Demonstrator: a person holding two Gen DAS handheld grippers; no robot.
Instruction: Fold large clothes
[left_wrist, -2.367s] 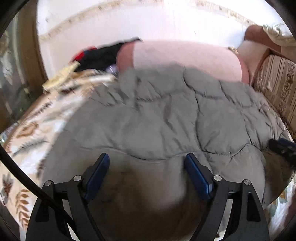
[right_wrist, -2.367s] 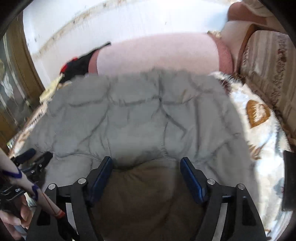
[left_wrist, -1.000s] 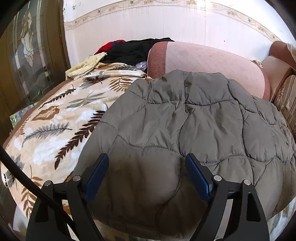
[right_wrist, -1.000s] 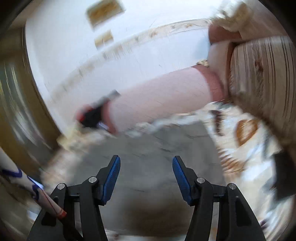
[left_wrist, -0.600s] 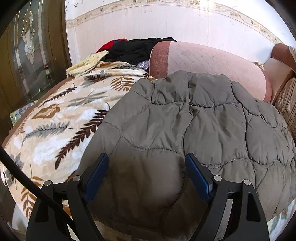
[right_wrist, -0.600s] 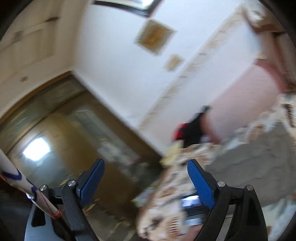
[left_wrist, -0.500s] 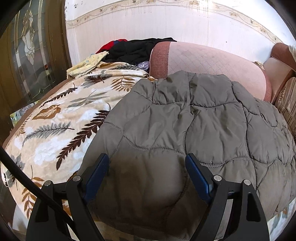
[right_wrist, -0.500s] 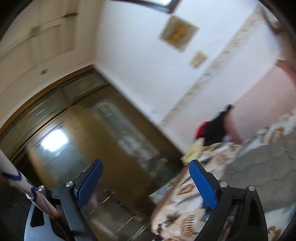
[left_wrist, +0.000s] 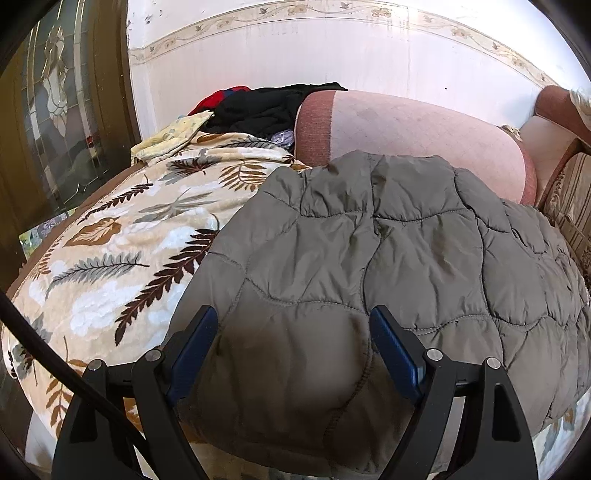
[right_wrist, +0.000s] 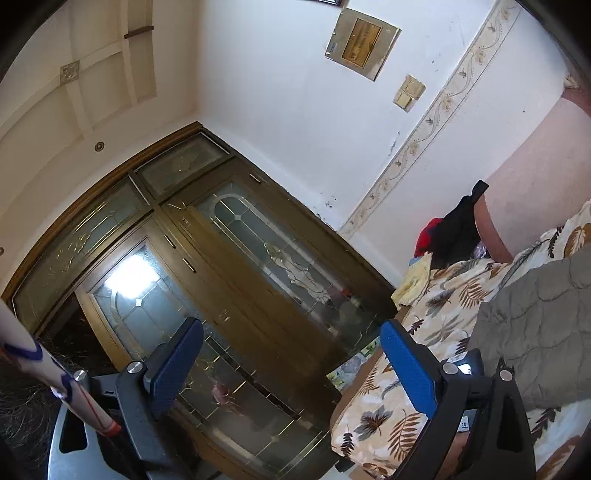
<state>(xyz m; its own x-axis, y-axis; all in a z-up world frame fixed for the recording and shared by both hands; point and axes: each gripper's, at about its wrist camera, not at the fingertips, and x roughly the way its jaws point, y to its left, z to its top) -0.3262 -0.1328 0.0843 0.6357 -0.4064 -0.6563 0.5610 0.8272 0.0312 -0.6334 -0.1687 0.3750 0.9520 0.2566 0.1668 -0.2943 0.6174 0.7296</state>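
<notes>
- right gripper (right_wrist: 291, 354): jaws have just been opening and now stand wide, nothing between the blue pads, only the glass-panelled door (right_wrist: 229, 302) behind them
- a second ago this gripper was low over the grey quilted jacket (right_wrist: 543, 325); now it is lifted and tilted up toward wall and ceiling, and the jacket sits at 3-4 o'clock of its view, well clear of the pads
- left gripper (left_wrist: 293, 350): jaws wide, unchanged over the last second, framing the near hem of the jacket (left_wrist: 388, 258); cannot tell whether the pads touch the fabric, no pinch visible
- jacket lies folded into a compact block on the leaf-print blanket (left_wrist: 122, 258), far edge at 12 o'clock just short of the pink sofa armrest (left_wrist: 424, 129); its shape matches half a second ago
- black and red clothes pile (left_wrist: 273, 105) at 11 o'clock, untouched
- judgement: right hand has let go and pulled away, so this fold looks finished; next is likely a final tidy or another garment
</notes>
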